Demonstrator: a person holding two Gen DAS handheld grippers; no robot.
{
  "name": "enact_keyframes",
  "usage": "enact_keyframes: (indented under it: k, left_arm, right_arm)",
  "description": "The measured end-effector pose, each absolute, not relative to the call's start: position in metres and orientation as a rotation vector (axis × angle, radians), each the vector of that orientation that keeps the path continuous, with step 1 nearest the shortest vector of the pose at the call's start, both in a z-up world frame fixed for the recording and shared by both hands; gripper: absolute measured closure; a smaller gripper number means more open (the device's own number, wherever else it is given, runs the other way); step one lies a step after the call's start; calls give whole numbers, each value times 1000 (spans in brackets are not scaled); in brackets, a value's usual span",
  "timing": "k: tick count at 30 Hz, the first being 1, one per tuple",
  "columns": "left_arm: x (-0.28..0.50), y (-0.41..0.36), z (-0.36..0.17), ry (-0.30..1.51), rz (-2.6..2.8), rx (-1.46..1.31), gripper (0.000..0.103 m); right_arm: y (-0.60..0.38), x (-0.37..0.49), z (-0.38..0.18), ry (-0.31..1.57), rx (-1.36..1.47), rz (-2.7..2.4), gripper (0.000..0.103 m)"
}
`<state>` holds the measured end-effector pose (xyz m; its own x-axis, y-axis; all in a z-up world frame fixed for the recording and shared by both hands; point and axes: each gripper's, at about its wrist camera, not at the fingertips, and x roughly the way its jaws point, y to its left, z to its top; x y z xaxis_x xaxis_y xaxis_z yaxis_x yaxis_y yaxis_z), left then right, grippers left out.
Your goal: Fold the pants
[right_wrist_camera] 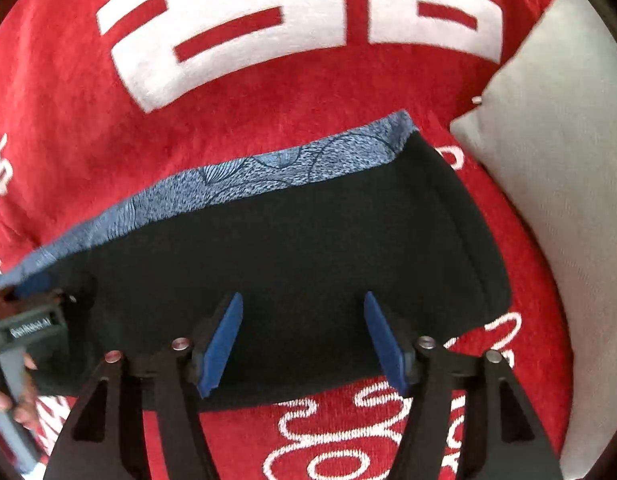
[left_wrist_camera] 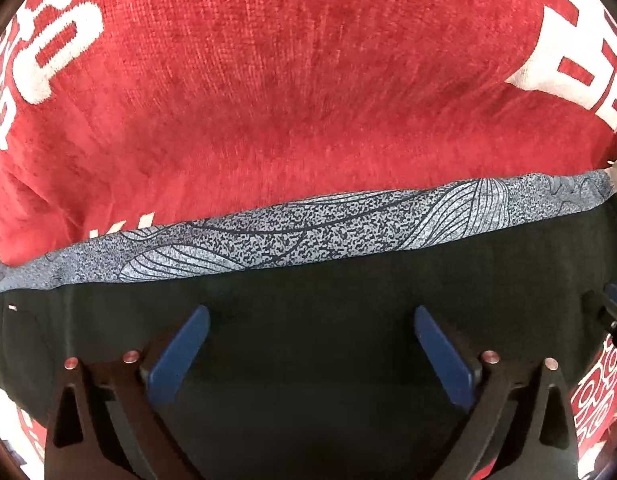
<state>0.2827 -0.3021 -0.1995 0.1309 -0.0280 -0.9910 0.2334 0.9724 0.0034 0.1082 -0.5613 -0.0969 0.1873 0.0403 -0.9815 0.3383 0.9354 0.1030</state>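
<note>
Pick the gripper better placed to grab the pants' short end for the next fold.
Right, probably. The right gripper hangs open over the black pants near their short end; in the left gripper view, also open, cloth runs off both sides.

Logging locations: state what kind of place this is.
Probably a home bed or sofa: a red plush blanket with white lettering, a grey cushion, and black pants lying on the blanket.

The pants (right_wrist_camera: 292, 248) are black, folded into a flat compact rectangle – blue-grey patterned waistband (left_wrist_camera: 308, 228) along the far edge, spanning mid-frame in both views.
</note>
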Motion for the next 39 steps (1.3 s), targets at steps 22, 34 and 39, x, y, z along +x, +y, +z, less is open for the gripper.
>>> enact_keyframes:
  k: [22,34,39]
  left_arm:
    - [272,-311,-194,1422,-171,211,1]
    - [245,-353,-177,1466,-269,301,1]
    - [243,-352,-177,1462,-271,275,1]
  right_arm:
    - [-621,15,-94,1228,1173,-177,36]
    - [-652,-22,-112,908,1481,-260,36]
    - [-653,-9,-118,805,1478,-219,36]
